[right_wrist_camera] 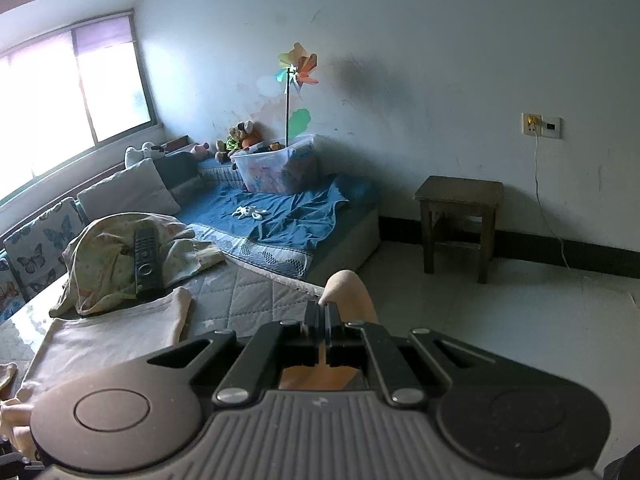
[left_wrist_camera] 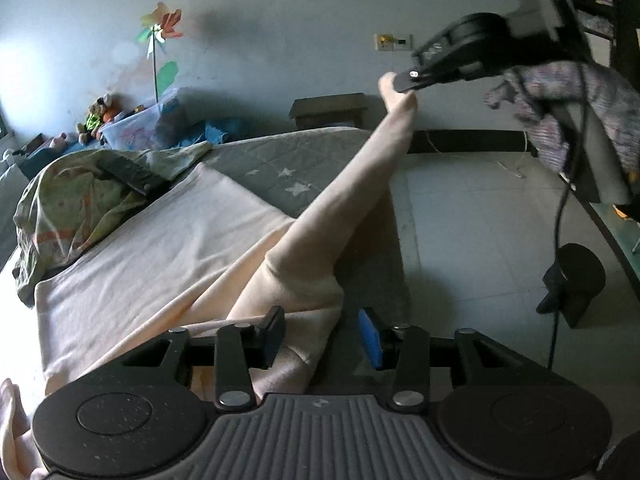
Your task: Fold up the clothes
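Pale pink, soft knit garment [left_wrist_camera: 152,248] lies flat on the quilted grey bed [left_wrist_camera: 276,160], its sleeve [left_wrist_camera: 352,184] stretched up and rightward in a long diagonal. Right tongs [right_wrist_camera: 323,312] are clamped together on the sleeve's cuff, held high. Left tongs [left_wrist_camera: 320,336] stand apart at the sleeve's lower end, nearest the shoulder, gripping nothing.

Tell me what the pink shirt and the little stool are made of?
The pale pink shirt looks like soft knit cotton, matte; it drapes and wrinkles, and its sleeve stretches where the right hand-held gripper pulls it. The stool looks like dark wood, dull finish, with square legs.
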`<action>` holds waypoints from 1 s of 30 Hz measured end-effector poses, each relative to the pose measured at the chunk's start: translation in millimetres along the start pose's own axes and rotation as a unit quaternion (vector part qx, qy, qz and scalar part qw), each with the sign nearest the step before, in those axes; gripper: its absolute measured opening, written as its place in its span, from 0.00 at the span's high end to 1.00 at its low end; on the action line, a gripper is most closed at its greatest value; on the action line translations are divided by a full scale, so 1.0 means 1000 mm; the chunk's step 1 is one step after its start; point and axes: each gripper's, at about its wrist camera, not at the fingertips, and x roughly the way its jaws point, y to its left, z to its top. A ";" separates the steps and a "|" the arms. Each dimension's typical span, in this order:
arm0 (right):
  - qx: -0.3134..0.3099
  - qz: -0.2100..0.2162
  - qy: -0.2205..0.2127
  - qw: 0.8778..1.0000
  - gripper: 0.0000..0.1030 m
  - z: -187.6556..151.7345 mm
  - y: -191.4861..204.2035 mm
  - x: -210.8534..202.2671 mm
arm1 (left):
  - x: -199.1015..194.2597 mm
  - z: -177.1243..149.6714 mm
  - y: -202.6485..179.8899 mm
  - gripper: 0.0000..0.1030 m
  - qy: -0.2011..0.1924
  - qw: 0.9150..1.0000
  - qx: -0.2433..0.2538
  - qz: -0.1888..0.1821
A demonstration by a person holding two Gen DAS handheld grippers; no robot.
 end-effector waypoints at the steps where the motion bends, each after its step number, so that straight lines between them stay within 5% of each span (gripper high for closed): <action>1: 0.002 0.001 0.001 1.000 0.98 -0.001 -0.001 0.000 | 0.002 0.000 0.001 0.81 0.005 1.000 0.000 0.003; 3: 0.008 0.002 0.005 1.000 0.98 -0.002 -0.004 0.002 | 0.001 -0.001 0.004 0.96 0.008 1.000 -0.001 0.007; 10: 0.025 -0.001 0.014 1.000 0.98 -0.008 -0.013 0.009 | -0.042 -0.006 -0.006 0.98 -0.020 0.999 0.005 -0.029; 18: 0.040 -0.007 0.042 0.998 0.98 -0.022 -0.020 0.020 | -0.041 -0.018 -0.015 0.98 0.021 0.997 0.017 -0.067; 21: 0.043 -0.007 0.042 0.998 0.98 -0.022 -0.020 0.020 | -0.048 -0.010 -0.008 0.96 0.007 0.998 0.011 -0.069; 25: 0.047 -0.003 0.040 0.998 0.98 -0.021 -0.020 0.016 | -0.052 0.005 0.001 0.95 -0.029 0.998 -0.004 -0.047; 30: 0.047 0.002 0.038 0.998 0.98 -0.020 -0.019 0.014 | -0.014 0.012 0.014 0.95 -0.005 0.999 -0.035 -0.016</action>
